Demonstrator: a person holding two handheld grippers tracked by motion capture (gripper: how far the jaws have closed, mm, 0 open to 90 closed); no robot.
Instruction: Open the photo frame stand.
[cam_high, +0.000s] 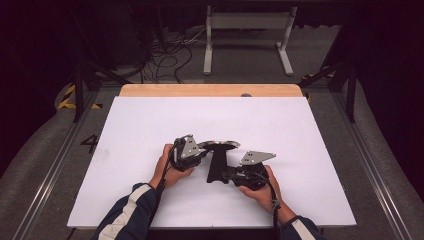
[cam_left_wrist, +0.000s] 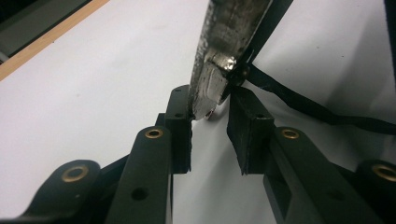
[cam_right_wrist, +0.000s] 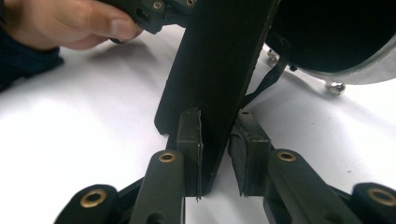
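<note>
Near the middle of the white-covered table (cam_high: 150, 125) sits an odd object: a round silvery metal dish with a dark inner face (cam_high: 218, 145), joined to a flat black tapered handle-like plate (cam_high: 218, 165) that runs back toward the person. Both hands are on it.

The left gripper (cam_high: 199, 151) is at the dish's near-left rim. In the left gripper view the worn, shiny metal edge (cam_left_wrist: 219, 51) runs down between the two black pads, touching the left pad, with the right pad just beside it, so the gripper looks closed on the rim. A thin black strap (cam_left_wrist: 317, 109) trails off to the right over the white surface.

The right gripper (cam_high: 226, 175) comes in from the right at the wide near end of the black plate. In the right gripper view the plate (cam_right_wrist: 215, 70) stands upright between the pads, which pinch its lower edge. The person's left hand (cam_right_wrist: 60, 23) shows at upper left there, and the dish's rim (cam_right_wrist: 364, 70) curves at upper right.
</note>
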